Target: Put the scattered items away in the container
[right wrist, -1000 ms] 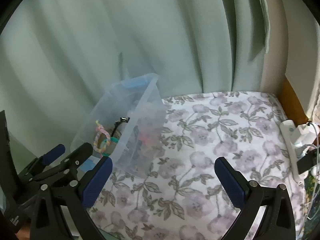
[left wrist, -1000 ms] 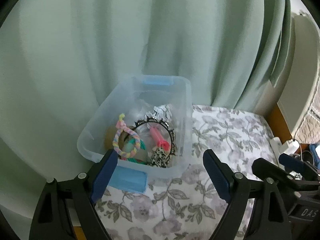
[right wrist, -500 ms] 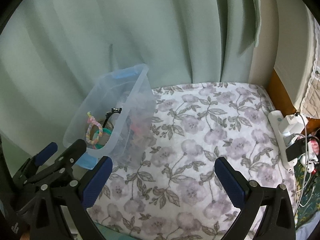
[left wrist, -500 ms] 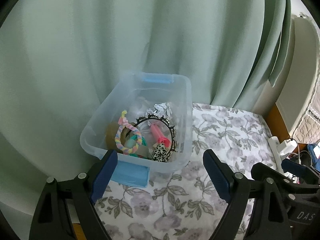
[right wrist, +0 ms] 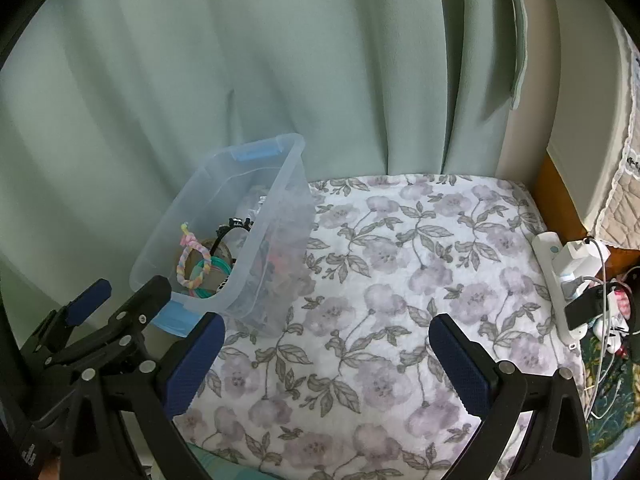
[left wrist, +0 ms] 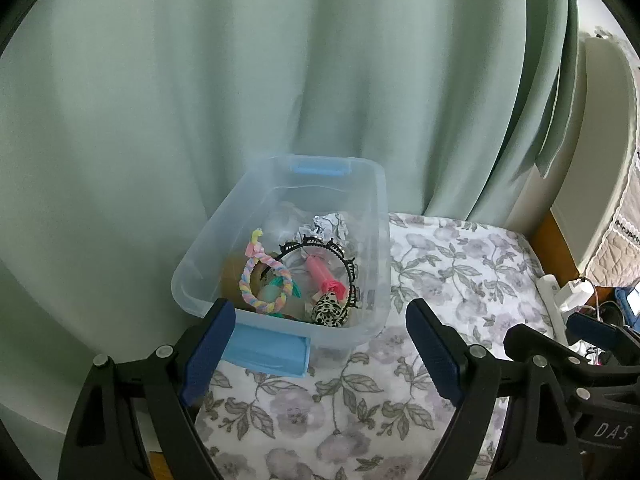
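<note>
Both claws, left claw and right claw, are held wide apart, empty. Scattered items are seen gathered inside the container on the floral bed. Tidying is judged complete; only withdrawal is called for.

right tool tipped downward, more floral cloth in view

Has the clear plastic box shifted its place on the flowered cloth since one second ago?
No. The clear box sits against the green curtain as before, at the same edge of the flowered cloth; only the cameras shifted.
</note>
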The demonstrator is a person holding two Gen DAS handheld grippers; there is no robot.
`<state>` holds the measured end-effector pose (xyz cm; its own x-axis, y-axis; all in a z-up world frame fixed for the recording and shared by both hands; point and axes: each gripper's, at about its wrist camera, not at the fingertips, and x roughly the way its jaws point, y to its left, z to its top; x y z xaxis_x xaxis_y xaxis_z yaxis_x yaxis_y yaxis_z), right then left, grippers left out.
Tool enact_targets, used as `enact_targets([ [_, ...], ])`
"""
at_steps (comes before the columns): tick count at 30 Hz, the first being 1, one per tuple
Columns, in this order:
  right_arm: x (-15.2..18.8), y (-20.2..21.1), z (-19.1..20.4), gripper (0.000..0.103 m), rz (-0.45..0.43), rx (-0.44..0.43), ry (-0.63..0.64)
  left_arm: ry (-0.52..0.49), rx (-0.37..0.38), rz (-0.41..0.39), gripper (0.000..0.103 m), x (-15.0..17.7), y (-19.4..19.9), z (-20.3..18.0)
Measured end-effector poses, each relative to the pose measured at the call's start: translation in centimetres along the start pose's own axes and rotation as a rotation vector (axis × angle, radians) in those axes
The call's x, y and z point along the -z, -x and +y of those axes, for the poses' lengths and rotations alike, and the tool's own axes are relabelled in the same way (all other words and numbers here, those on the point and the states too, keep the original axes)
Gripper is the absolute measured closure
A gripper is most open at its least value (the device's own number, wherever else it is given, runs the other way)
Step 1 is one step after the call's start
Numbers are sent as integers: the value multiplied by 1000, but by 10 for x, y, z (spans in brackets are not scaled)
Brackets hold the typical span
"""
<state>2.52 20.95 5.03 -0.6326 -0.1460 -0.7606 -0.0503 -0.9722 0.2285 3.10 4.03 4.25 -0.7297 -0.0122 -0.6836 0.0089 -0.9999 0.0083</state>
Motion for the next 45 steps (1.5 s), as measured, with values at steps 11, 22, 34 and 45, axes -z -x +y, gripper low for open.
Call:
enact_targets([
  [11,0,2,0,0,-2,2,-1,-2,-5,0,15,0,0,1],
  [22,-1,1,1,0,-2,2,-3,-9,-5,-4,15,0,-1,2],
  [34,0,1,2,0,-6,5,-1,-8,-4,-11,15,-1,-1,4],
  [45,0,0,4,0,-9,8,-2,-12,-7,-19,15,-2,-2,6],
])
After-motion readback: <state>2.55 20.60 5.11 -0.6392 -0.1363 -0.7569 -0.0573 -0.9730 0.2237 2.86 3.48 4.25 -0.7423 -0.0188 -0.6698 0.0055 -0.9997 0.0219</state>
